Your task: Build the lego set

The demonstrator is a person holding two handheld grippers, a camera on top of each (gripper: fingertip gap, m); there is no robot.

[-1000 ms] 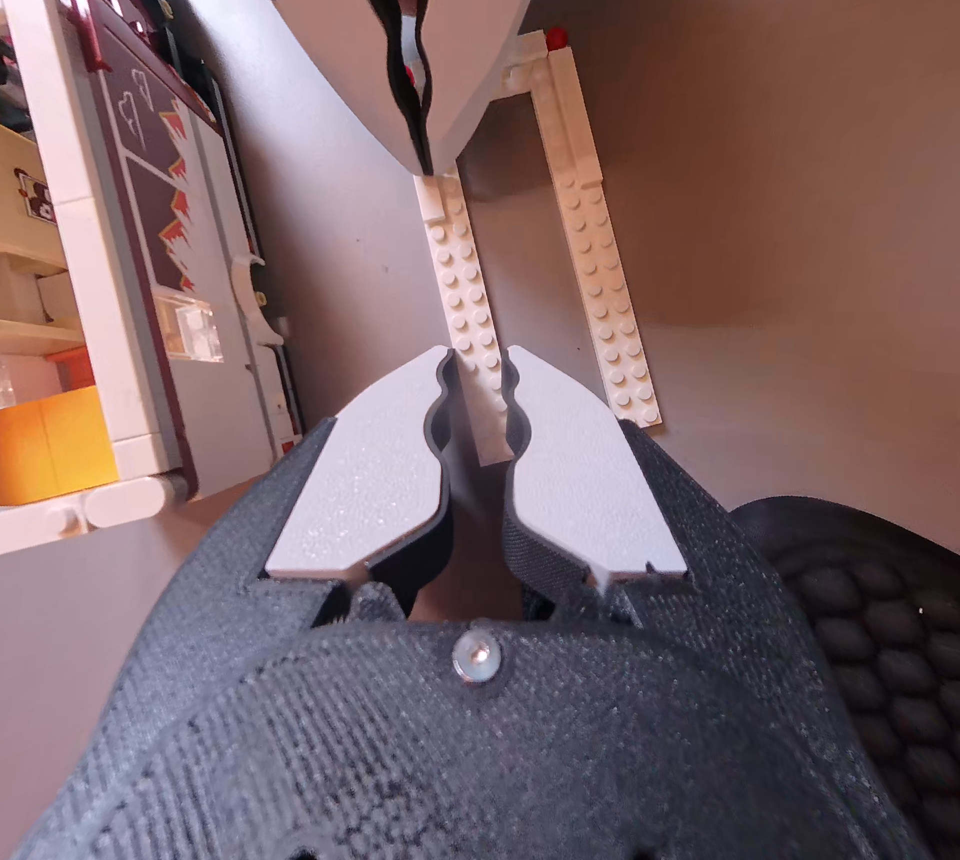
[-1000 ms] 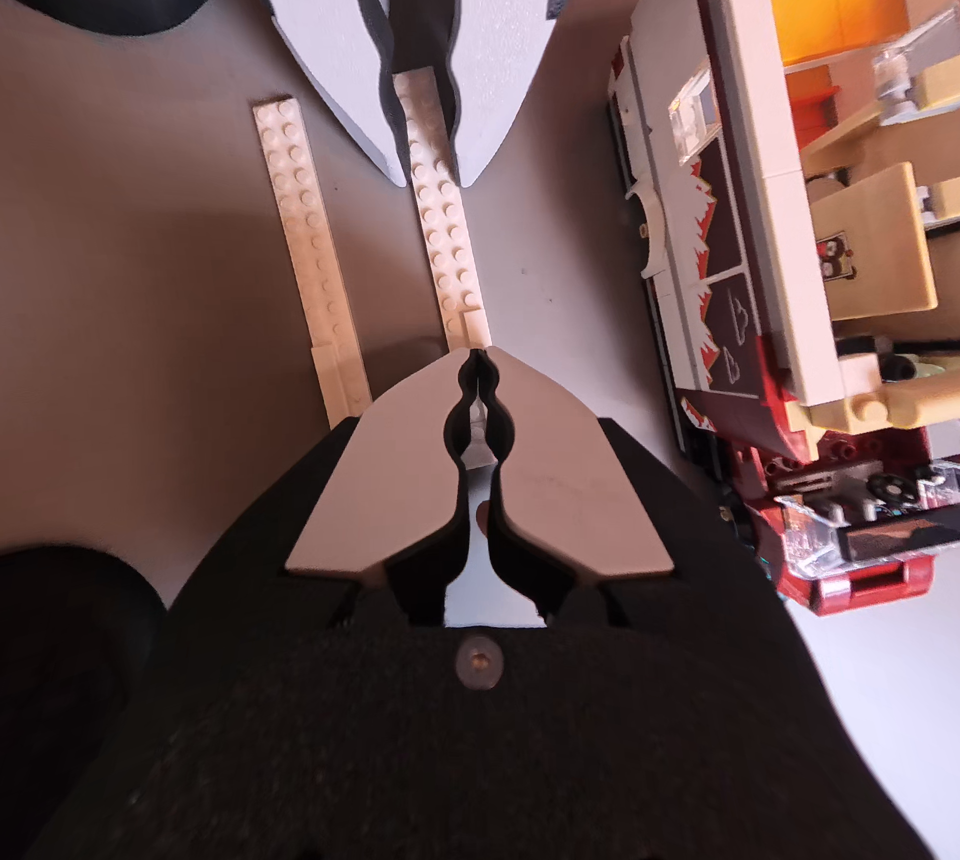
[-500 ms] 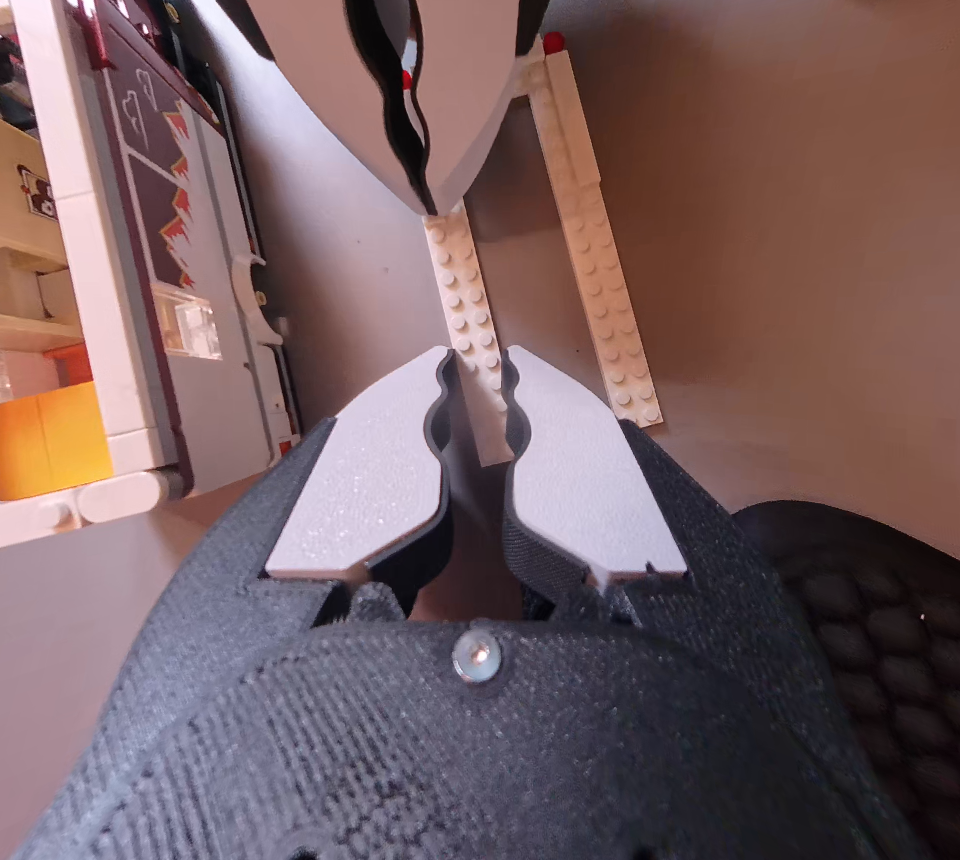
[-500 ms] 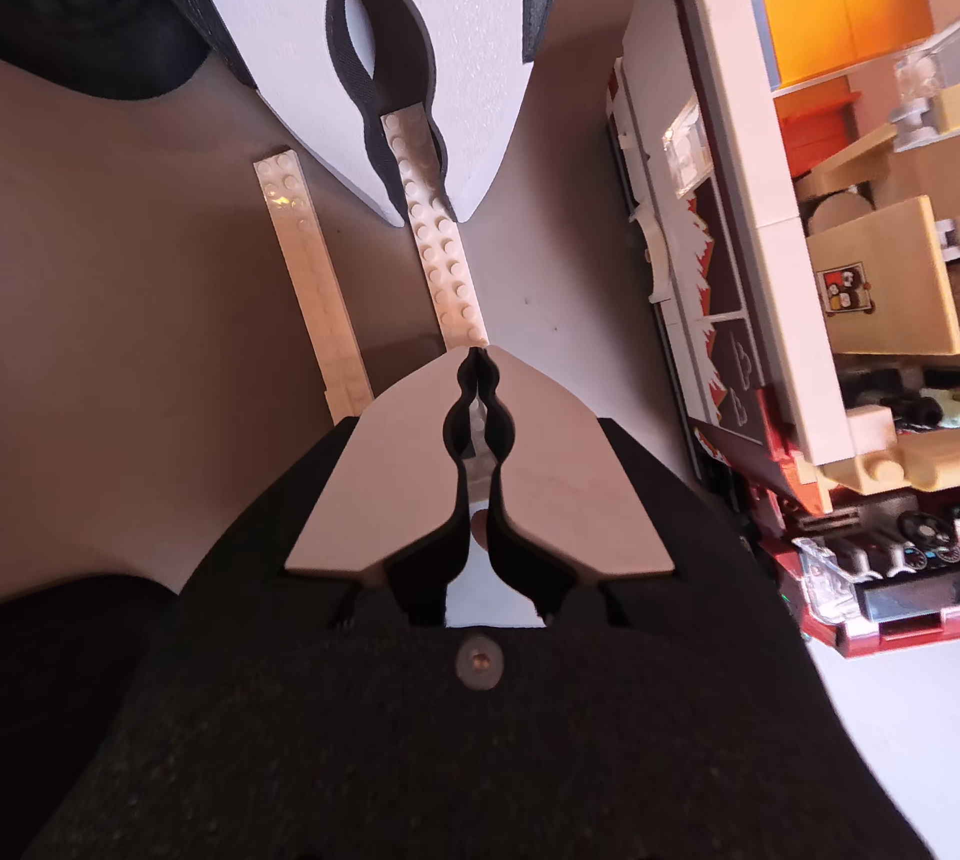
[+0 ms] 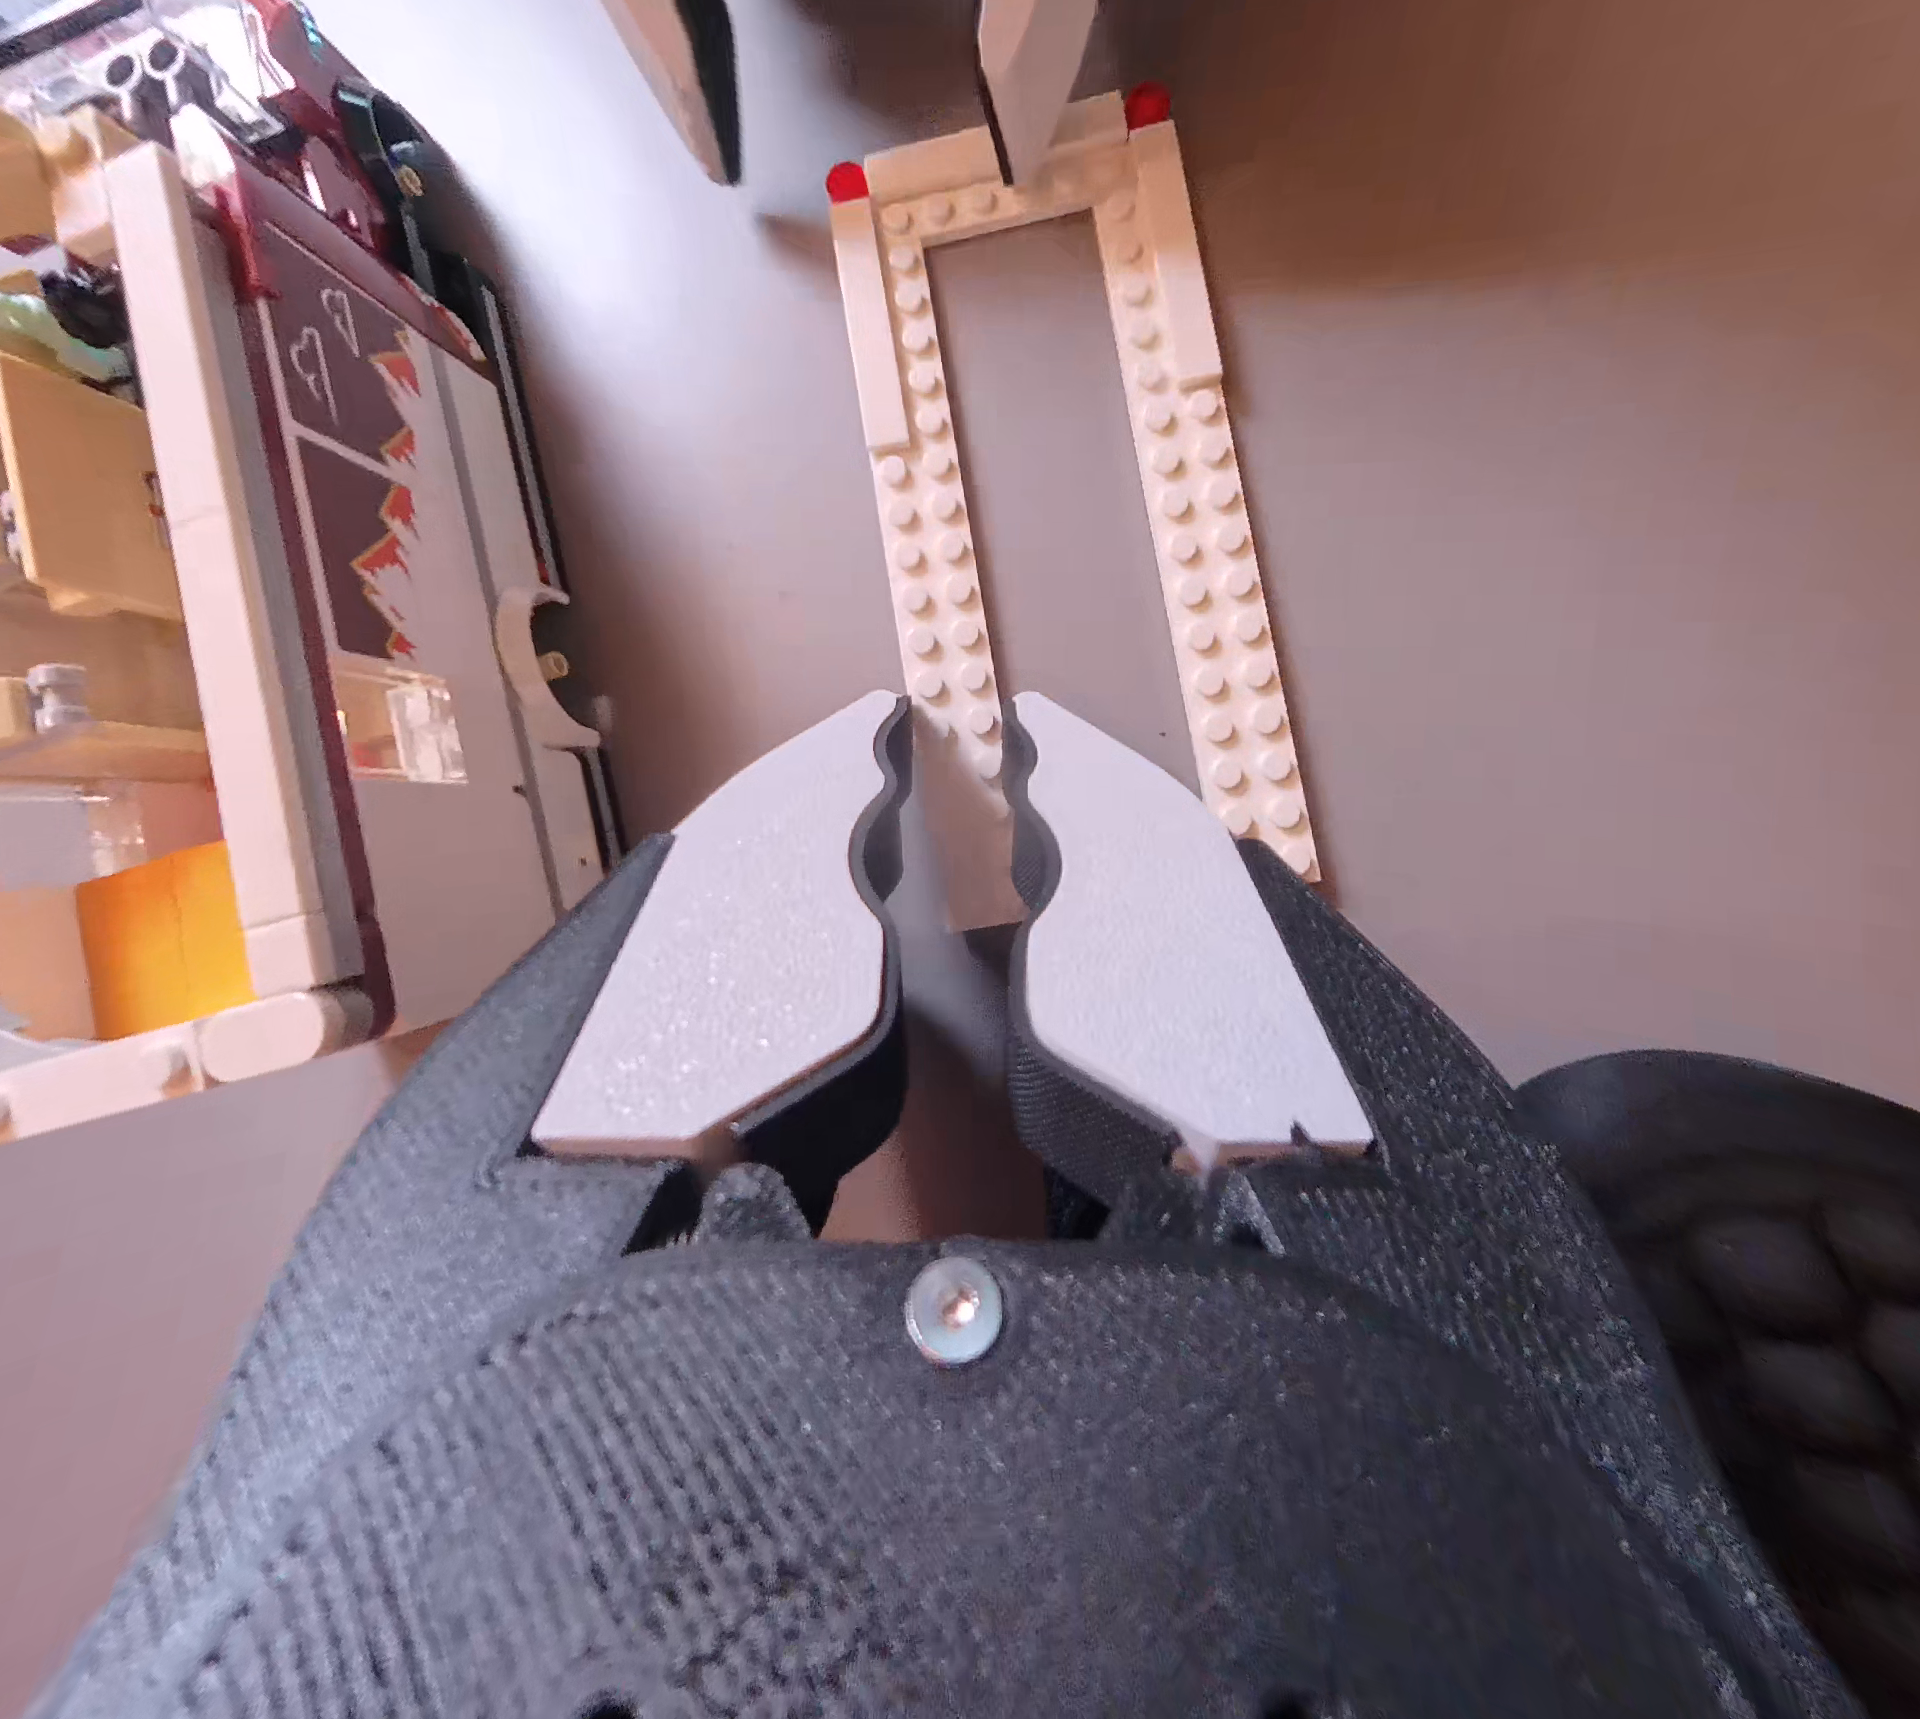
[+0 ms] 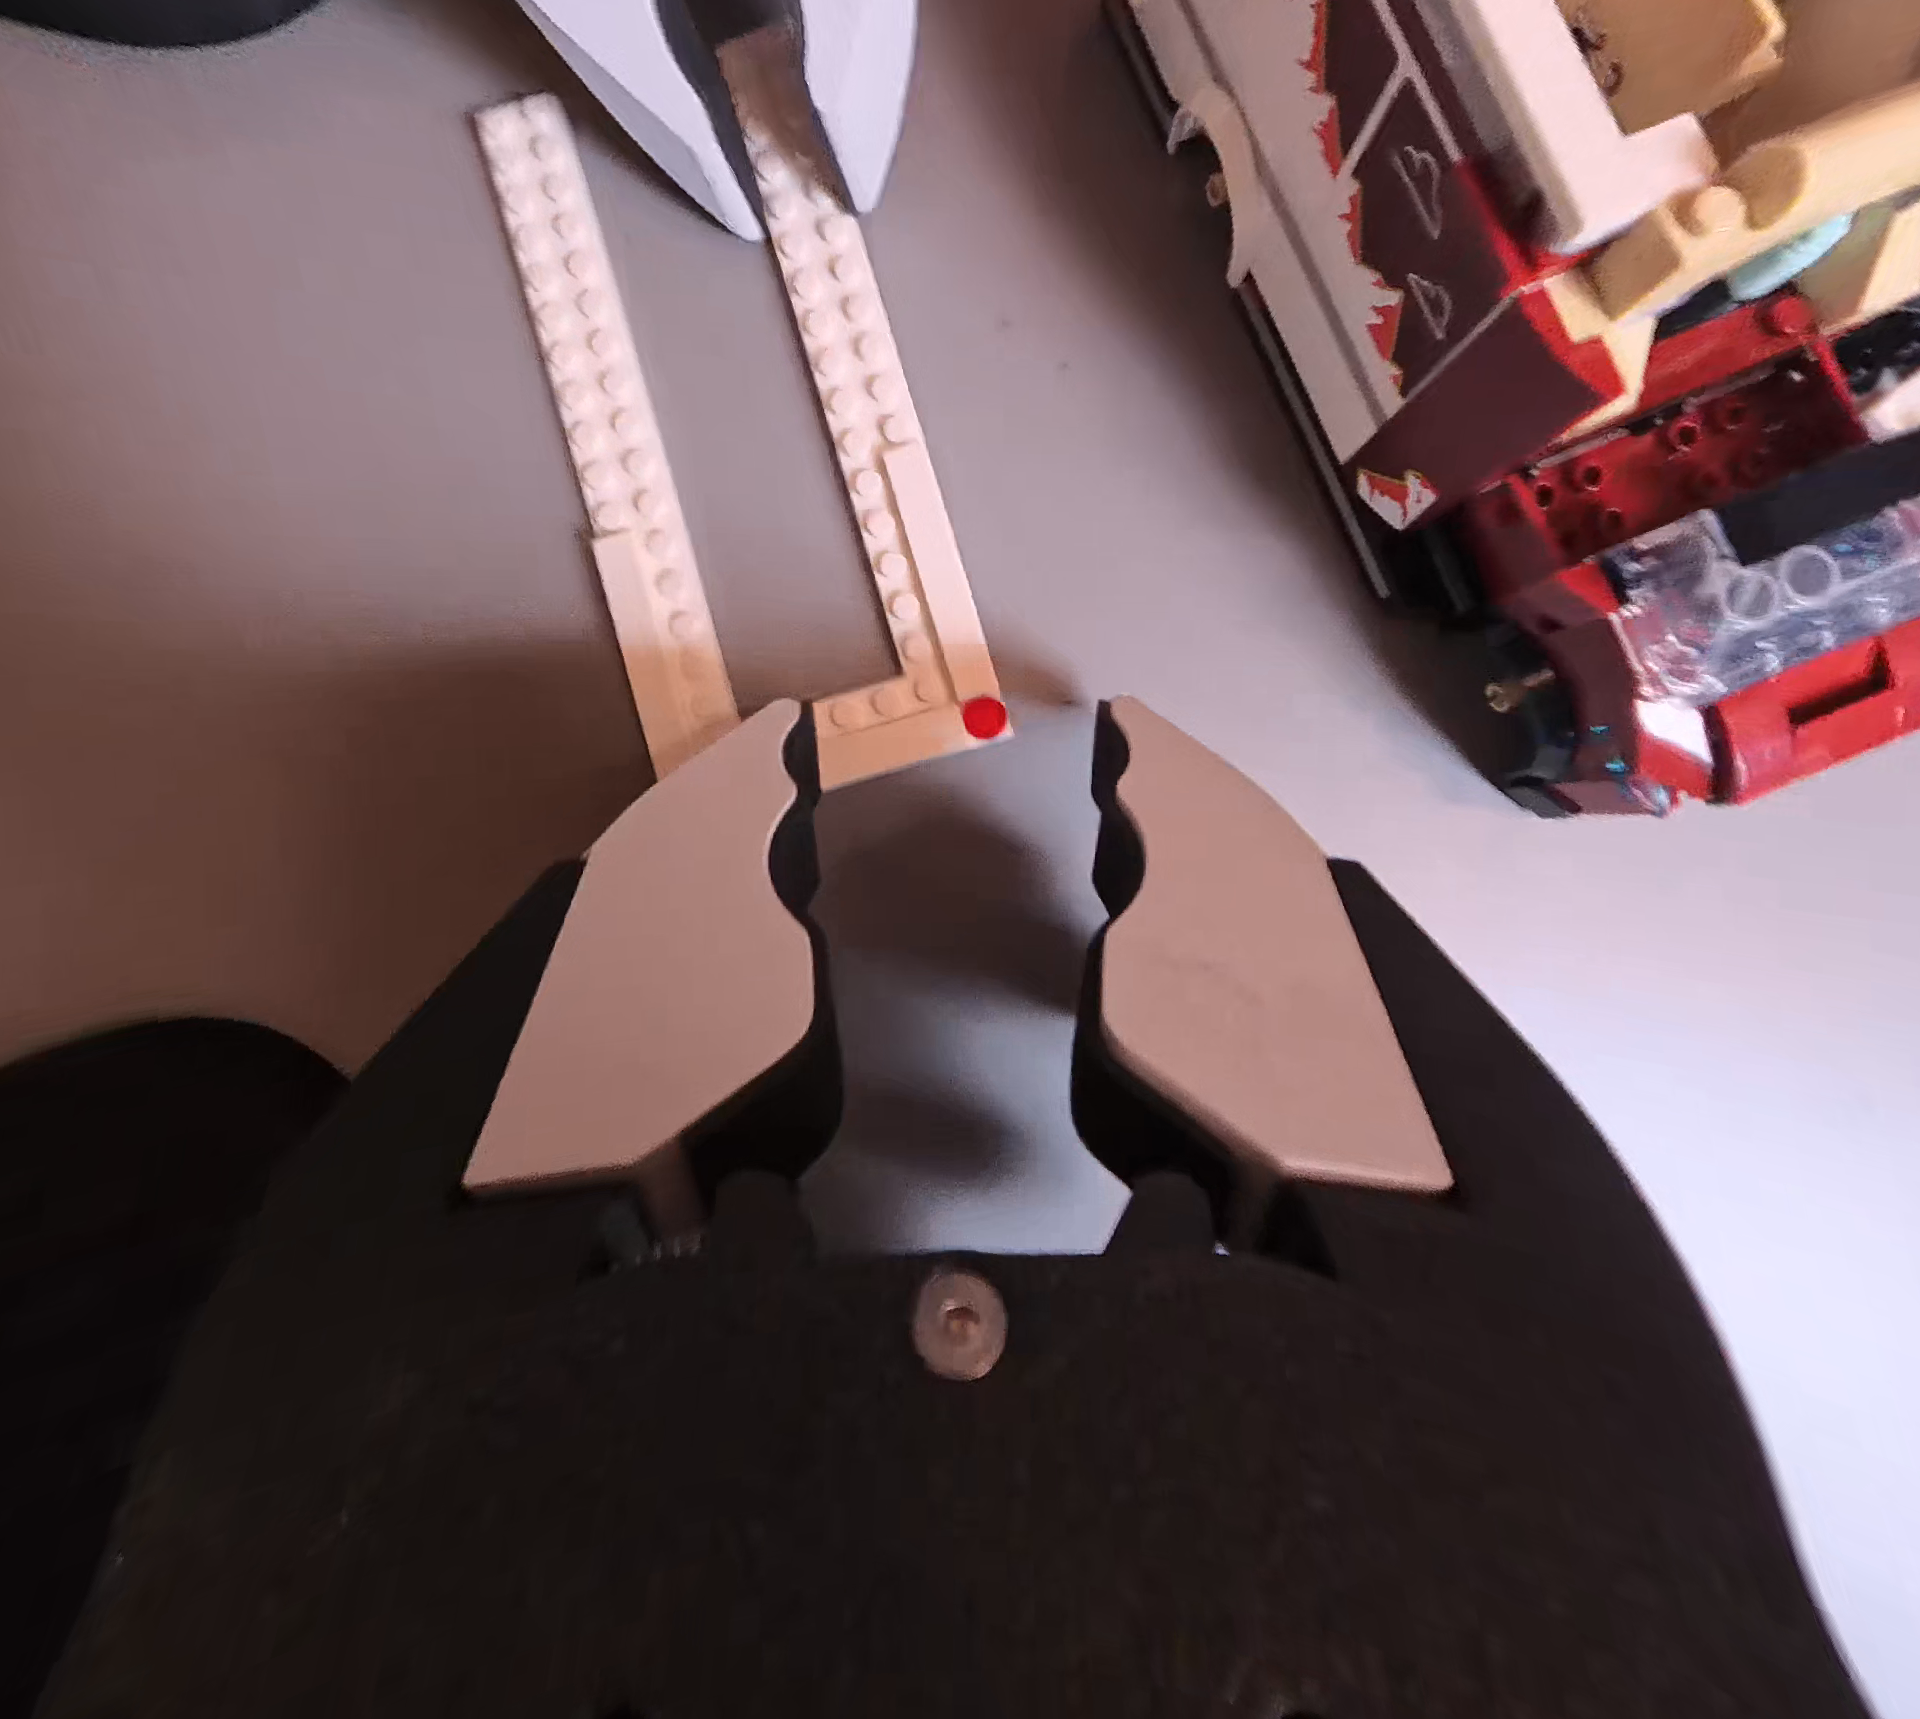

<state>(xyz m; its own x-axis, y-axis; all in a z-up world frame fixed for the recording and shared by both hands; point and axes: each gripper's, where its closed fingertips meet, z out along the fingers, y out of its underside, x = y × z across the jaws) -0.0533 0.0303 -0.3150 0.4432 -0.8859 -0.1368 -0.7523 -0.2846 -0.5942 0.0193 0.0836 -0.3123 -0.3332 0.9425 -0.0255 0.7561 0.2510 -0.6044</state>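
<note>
Where your right gripper [image 6: 951, 713] pinched the white brick frame [image 5: 1195, 526] half a second ago, its jaws now stand wide and empty just behind the crossbar; your left gripper [image 5: 956, 713] stays clamped on one long rail, frame flat on the table [image 5: 1558, 526].

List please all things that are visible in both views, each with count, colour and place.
Brick frame: one, white, U-shaped, two red studs at its closed end, flat on the table.
Brick model: one, dark red, white, tan and orange, beside the frame.
Table: one, grey.
Black object: one, by the left tongs; cannot tell what.
Left tongs: one, grey, closed on one frame arm.
Right tongs: one, open at the frame's closed end, holding nothing.
</note>
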